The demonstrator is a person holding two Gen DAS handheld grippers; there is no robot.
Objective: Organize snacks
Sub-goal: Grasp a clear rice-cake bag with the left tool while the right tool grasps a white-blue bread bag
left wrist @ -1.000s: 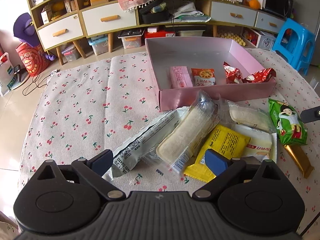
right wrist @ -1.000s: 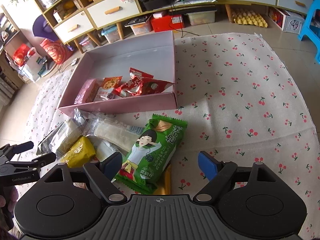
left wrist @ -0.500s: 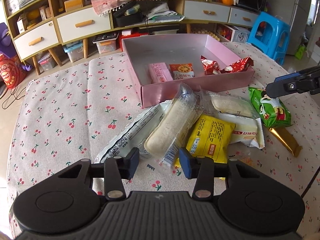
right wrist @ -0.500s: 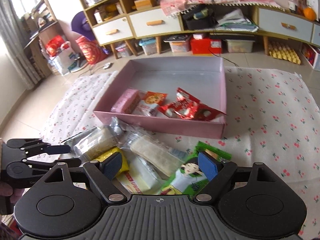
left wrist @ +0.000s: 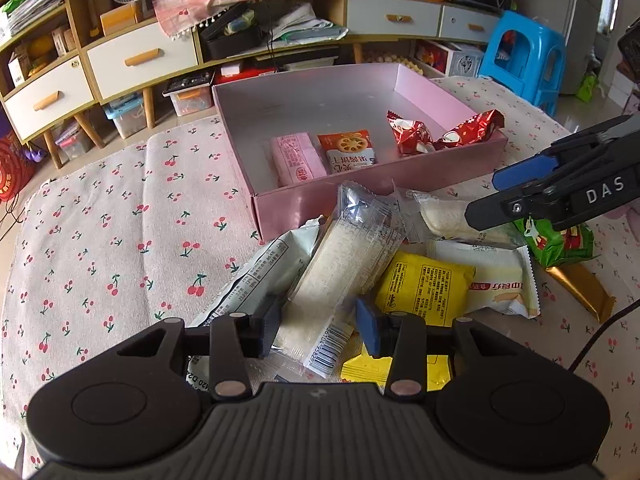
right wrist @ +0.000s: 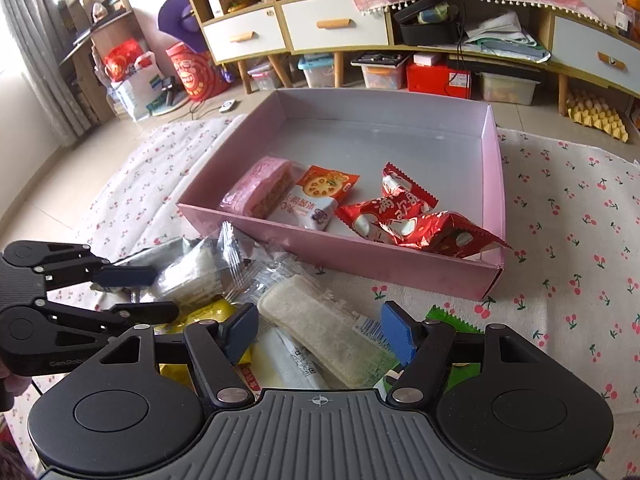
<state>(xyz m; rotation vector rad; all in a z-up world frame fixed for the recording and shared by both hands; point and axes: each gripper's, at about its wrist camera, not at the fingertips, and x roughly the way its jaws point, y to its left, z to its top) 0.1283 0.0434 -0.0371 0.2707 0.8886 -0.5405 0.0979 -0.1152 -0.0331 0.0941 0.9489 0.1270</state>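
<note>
In pink box (right wrist: 493,184): four snack packets (right wrist: 316,196); both hand-held grippers (left wrist: 316,326) (right wrist: 318,334) released.

My right gripper (right wrist: 318,334): blue-padded fingers apart, straddling a clear-wrapped pale rice bar (right wrist: 320,326) without touching it. Beneath: green foil snack packet (right wrist: 452,320), yellow sachet (right wrist: 200,314), both partly hidden. My left gripper (right wrist: 136,292), at left: fingers parted over a clear-wrapped white bar (right wrist: 192,276). Behind: shallow pink cardboard box (right wrist: 360,264) on cherry-print cloth (right wrist: 580,220), holding a pink wafer pack (right wrist: 256,190), an orange-and-white biscuit packet (right wrist: 316,196), and two red foil packets (right wrist: 404,216).
</note>
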